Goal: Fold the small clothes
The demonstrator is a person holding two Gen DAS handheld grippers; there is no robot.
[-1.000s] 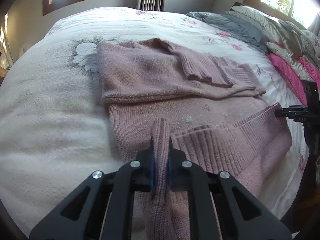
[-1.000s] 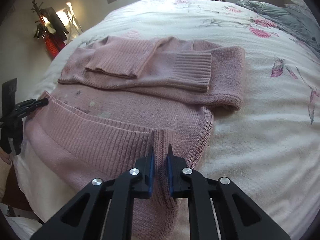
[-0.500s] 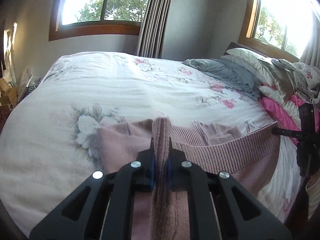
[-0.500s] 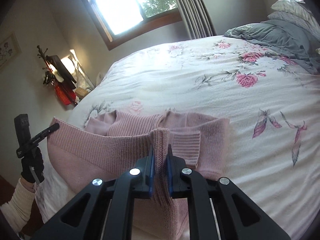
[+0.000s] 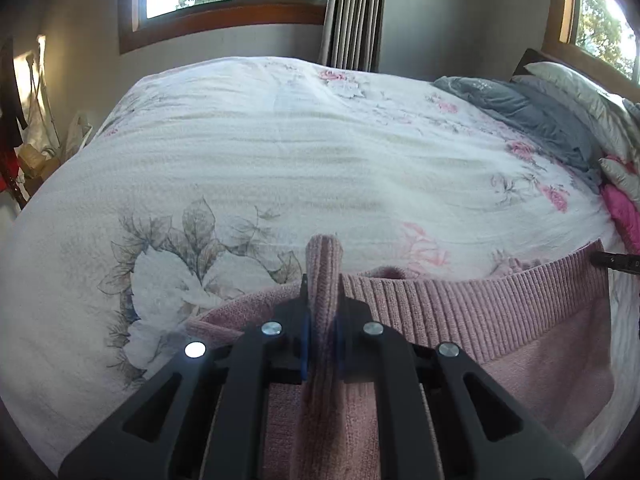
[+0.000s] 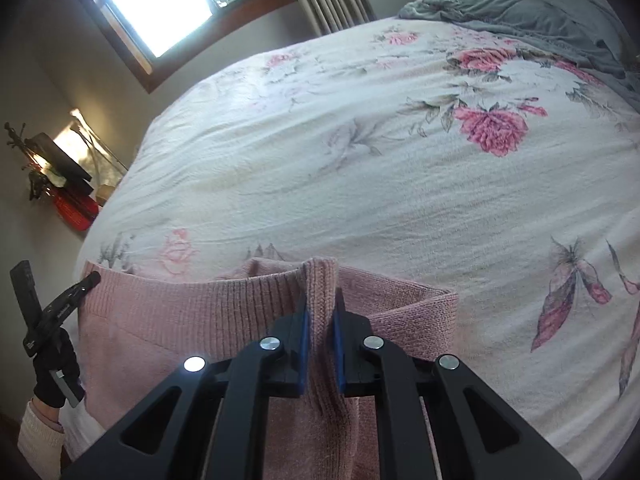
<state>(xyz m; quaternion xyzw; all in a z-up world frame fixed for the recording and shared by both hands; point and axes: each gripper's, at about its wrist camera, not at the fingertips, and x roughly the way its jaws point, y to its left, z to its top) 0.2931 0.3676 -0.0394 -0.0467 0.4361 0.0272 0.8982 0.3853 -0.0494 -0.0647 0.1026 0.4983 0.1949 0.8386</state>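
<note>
On top of the big bed [image 5: 280,152] with its white flowery cover lies a pink sweater [image 5: 520,340]. It sits near the front edge of the bed, close to both cameras. The ribbed bottom band [image 5: 460,300] of the sweater is lifted up and pulled straight between the two grippers, like a little wall.

The left gripper [image 5: 322,312] is pinched tight on one corner of that band, and a bit of pink knit pokes up between its fingers. The right gripper [image 6: 320,312] is pinched tight on the other corner in the same way. In the right view, the person's hand [image 6: 54,364] in a dark glove holds the left tool at the far end of the band.

How far along is the job? It looks like the middle of it. More of the sweater lies behind the raised band, but the band hides most of it, so I cannot tell how that part is folded. The bottom half is up in the air and not laid down yet.

What is left, I think: carry the band forward over the rest of the sweater, lay it down flat, and let go. The two corners should go together so the fold comes out even
</note>
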